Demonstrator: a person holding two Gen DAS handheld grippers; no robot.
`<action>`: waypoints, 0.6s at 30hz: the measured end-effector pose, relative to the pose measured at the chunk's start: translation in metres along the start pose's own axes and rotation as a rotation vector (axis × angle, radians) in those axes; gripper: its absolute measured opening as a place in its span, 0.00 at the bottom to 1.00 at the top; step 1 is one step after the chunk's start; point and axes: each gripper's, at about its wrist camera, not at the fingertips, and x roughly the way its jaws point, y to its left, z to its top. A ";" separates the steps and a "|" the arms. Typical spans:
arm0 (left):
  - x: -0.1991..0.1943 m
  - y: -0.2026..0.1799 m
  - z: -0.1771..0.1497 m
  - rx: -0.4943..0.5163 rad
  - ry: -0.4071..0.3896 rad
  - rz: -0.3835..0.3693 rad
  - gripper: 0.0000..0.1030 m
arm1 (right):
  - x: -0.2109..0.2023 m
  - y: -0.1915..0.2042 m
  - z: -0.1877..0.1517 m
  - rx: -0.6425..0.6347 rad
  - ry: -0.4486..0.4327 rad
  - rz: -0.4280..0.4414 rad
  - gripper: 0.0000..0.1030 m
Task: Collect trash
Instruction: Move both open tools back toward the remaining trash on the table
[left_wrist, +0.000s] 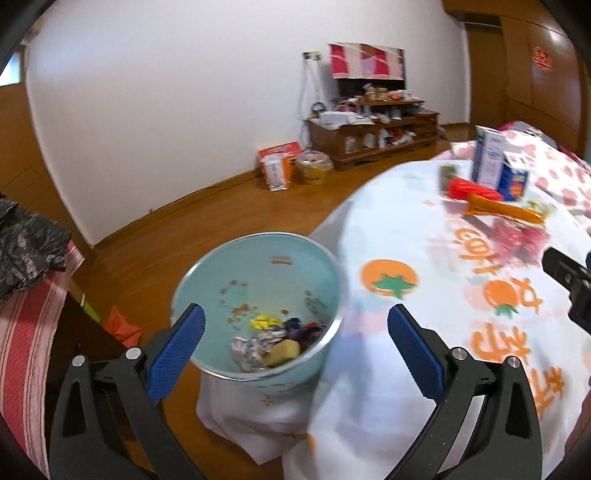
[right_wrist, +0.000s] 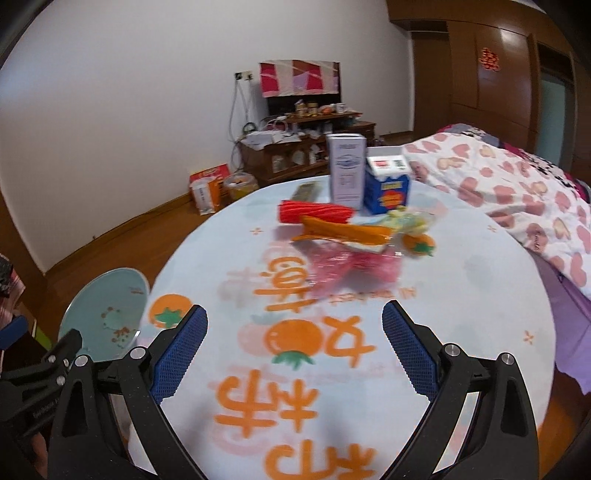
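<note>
From the left wrist camera, the left gripper (left_wrist: 295, 334) has its black arms and blue ribbed pads spread wide, with nothing between them. Below and between the pads stands a pale blue round metal bin (left_wrist: 258, 306) on the brown wooden floor (left_wrist: 155, 258), touching the hanging edge of the white tablecloth printed with orange fruit and orange characters (left_wrist: 406, 240). Only this view looks into the bin: crumpled wrappers (left_wrist: 275, 339) in yellow, purple, white and tan lie on its bottom. At the far right of the cloth sit a red ribbed wrapper (left_wrist: 471, 188), an orange packet (left_wrist: 502, 210), a crinkled pink plastic bag (left_wrist: 517, 236) and two cartons. Part of the other black gripper body shows at the right edge. A red-striped cloth (left_wrist: 29, 332) drapes at the left.

From the right wrist camera, the right gripper (right_wrist: 294, 341) is likewise wide apart and empty, hanging over the near part of the round table. Here the trash is shown head-on at the middle of the table: the red ribbed wrapper (right_wrist: 314, 213), the orange packet (right_wrist: 343, 232) partly over the translucent pink bag (right_wrist: 351, 267), and a pale yellow-green wrapper (right_wrist: 410, 221) to the right. Behind stand a tall white carton (right_wrist: 346, 170) and a shorter blue carton (right_wrist: 388, 188). The bin (right_wrist: 107, 306) appears only as a rim and inner wall at the left, beyond the table edge. A bed with a pink heart-patterned quilt (right_wrist: 498, 192) lies to the right.
</note>
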 end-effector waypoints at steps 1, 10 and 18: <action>-0.001 -0.007 -0.001 0.013 -0.003 -0.011 0.94 | -0.001 -0.003 0.000 0.003 -0.002 -0.006 0.91; 0.017 -0.044 0.005 0.072 0.014 -0.060 0.92 | 0.007 -0.069 -0.002 0.068 0.016 -0.076 0.88; 0.042 -0.100 0.026 0.119 0.026 -0.180 0.77 | 0.025 -0.130 0.002 0.124 0.053 -0.145 0.77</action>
